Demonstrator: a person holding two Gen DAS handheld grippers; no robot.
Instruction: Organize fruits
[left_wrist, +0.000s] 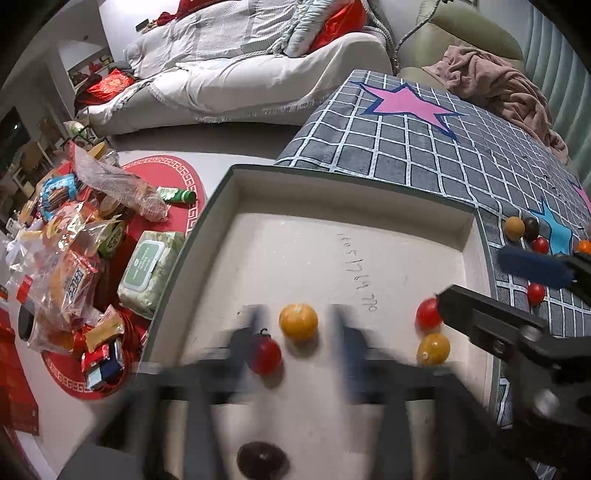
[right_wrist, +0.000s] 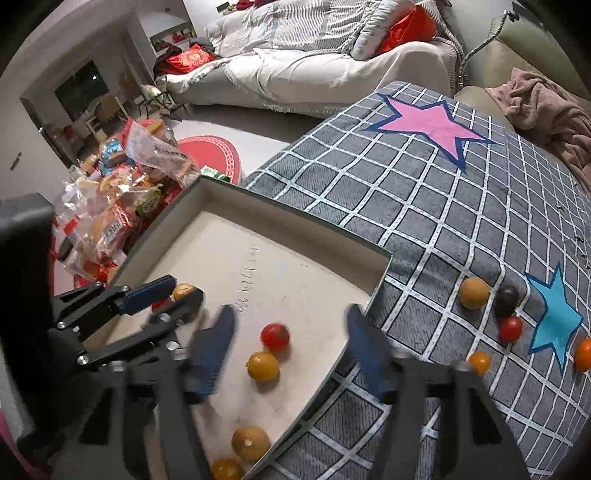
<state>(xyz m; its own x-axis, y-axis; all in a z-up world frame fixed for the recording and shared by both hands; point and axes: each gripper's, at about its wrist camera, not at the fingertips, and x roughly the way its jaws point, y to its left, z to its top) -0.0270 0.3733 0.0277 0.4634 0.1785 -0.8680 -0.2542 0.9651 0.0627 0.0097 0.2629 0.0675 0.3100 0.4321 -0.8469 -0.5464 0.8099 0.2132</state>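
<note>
Sorting's maybe halfway: both my tongs, left gripper (left_wrist: 299, 332) and right gripper (right_wrist: 291, 350), hang wide open, empty, over the box (right_wrist: 295, 218) holding several tomatoes (right_wrist: 274, 336); five more (right_wrist: 474, 292) wait on the blanket (right_wrist: 406, 192) beside its right edge.

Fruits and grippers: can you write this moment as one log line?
left gripper: open, empty | right gripper: open, empty | box: yellow and red fruits inside | cloth: more fruits left

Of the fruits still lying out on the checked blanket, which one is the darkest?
The dark purple-brown fruit, sitting between the tan round fruit and a red tomato, near the blue star. The others on the blanket are red, orange or tan.
</note>
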